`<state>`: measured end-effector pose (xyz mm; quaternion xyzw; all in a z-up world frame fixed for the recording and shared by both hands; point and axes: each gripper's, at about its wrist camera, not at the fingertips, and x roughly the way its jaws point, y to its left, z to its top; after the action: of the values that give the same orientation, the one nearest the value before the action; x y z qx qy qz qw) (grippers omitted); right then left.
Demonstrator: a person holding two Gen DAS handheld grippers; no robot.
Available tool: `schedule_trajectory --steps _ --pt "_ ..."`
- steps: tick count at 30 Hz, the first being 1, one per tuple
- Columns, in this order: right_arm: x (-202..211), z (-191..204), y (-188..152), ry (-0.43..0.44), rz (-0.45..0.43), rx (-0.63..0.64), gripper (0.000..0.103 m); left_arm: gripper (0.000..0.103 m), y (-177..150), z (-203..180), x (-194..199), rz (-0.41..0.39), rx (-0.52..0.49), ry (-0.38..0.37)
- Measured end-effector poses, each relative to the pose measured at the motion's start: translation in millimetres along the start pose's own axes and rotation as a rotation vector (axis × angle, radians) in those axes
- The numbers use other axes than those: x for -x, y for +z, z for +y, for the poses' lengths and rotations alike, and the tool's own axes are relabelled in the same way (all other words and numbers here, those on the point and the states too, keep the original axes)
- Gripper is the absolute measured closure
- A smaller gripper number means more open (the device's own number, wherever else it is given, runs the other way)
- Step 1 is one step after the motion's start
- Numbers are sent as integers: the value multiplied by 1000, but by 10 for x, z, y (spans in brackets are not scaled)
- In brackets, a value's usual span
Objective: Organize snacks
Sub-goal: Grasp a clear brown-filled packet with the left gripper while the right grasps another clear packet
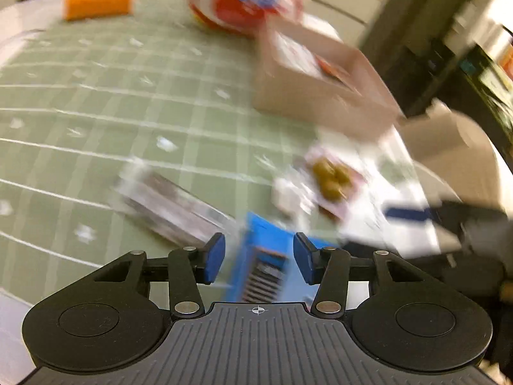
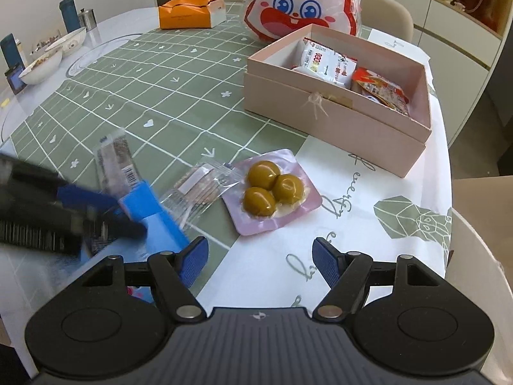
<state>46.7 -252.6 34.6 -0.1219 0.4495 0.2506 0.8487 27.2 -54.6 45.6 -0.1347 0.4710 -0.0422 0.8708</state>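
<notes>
A blue snack box (image 1: 266, 263) lies at the table's near edge, right in front of my open left gripper (image 1: 259, 258), between its fingers but not clamped; the view is blurred. In the right wrist view the left gripper (image 2: 105, 211) reaches over the same blue box (image 2: 154, 215). My right gripper (image 2: 260, 261) is open and empty above the white cloth. A pink pack of three yellow-green balls (image 2: 271, 189), a clear wafer packet (image 2: 198, 186) and a long bar wrapper (image 2: 117, 163) lie nearby. The pink open box (image 2: 336, 118) holds several snack packets.
A red-and-white rabbit bag (image 2: 301, 3) stands behind the pink box. An orange box (image 2: 189, 11) sits at the far side. Bowls (image 2: 41, 64) and bottles stand at the far left. Chairs ring the table; its edge runs close on the right.
</notes>
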Motion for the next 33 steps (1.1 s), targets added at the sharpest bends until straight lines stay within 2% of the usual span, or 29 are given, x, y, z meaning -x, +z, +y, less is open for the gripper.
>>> schedule_trajectory --steps 3,5,6,9,11,14,17,26,31,33 --pt "9 57 -59 15 7 -22 31 50 97 304 -4 -1 140 79" --pt "-19 94 -109 11 14 -43 30 50 167 452 -106 36 217 92" --pt "-42 107 -138 10 22 -58 30 50 201 481 -165 36 225 85" --pt "-47 114 -191 11 17 -104 27 50 373 432 -309 12 213 77" --pt "-55 102 -208 18 22 -121 25 49 449 347 -405 -3 158 91" --pt "-47 92 -222 17 20 -134 24 48 467 97 -526 -3 -36 153" --pt "-21 98 -190 20 9 -132 24 54 327 -55 -520 6 -192 194" --pt "-299 186 175 105 30 -227 24 59 -89 127 -139 61 -134 150" --pt "-483 422 325 8 -2 -83 24 58 -198 150 -29 73 -111 148" --pt "-513 444 352 -3 -12 -52 24 58 -211 145 -16 72 -101 150"
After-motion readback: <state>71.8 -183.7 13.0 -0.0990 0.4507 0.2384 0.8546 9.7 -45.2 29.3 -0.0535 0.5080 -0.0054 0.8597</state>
